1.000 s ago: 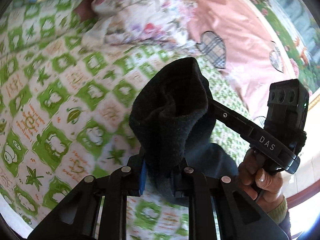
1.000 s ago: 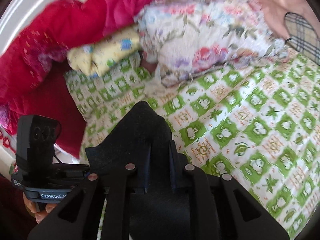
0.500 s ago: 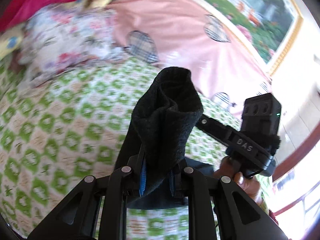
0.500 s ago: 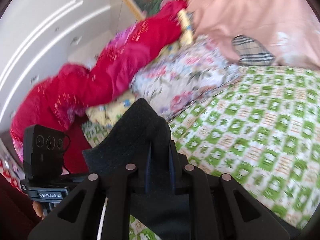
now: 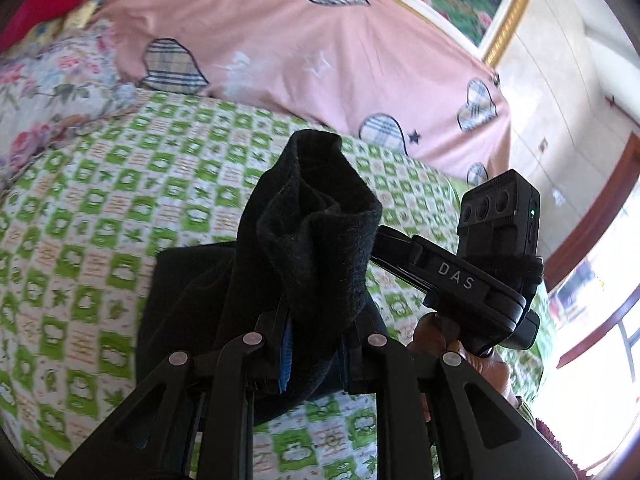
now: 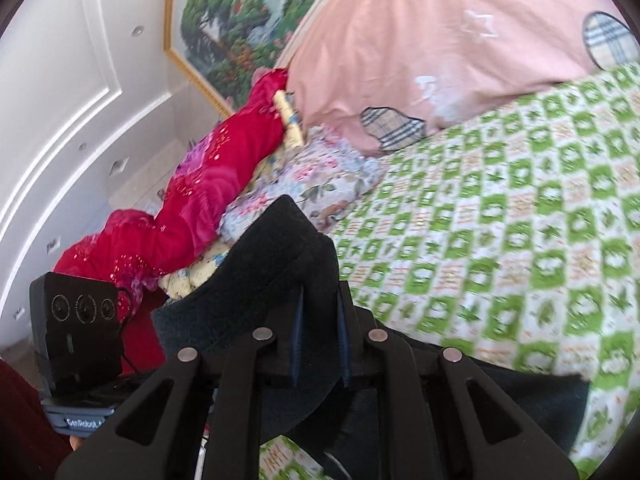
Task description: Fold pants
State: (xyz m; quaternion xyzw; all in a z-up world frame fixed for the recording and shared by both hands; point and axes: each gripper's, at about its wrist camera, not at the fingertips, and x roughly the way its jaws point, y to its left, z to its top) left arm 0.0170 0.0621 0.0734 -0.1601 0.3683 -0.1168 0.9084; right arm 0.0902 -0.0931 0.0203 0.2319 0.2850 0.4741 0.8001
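The black pants [image 5: 316, 236] hang bunched from my left gripper [image 5: 314, 354], which is shut on a thick fold of them above the bed. The rest of the cloth drapes down to the left [image 5: 184, 304]. My right gripper [image 6: 318, 344] is shut on another edge of the same pants [image 6: 276, 276], and more of the dark cloth lies below at the lower right [image 6: 532, 400]. The right gripper's body [image 5: 472, 280] shows in the left wrist view at the right. The left gripper's camera block [image 6: 76, 332] shows at the lower left of the right wrist view.
The bed has a green and white checked sheet [image 5: 100, 208]. A pink quilt with plaid hearts [image 5: 312, 56] lies at the far side. A floral pillow [image 6: 320, 172] and a red blanket [image 6: 208, 188] lie by the wall. A framed painting [image 6: 248, 12] hangs above.
Both grippers have lifted and tilted upward with the pants still held. The views now show more of the pink quilt, the wall and the painting, and less of the sheet.
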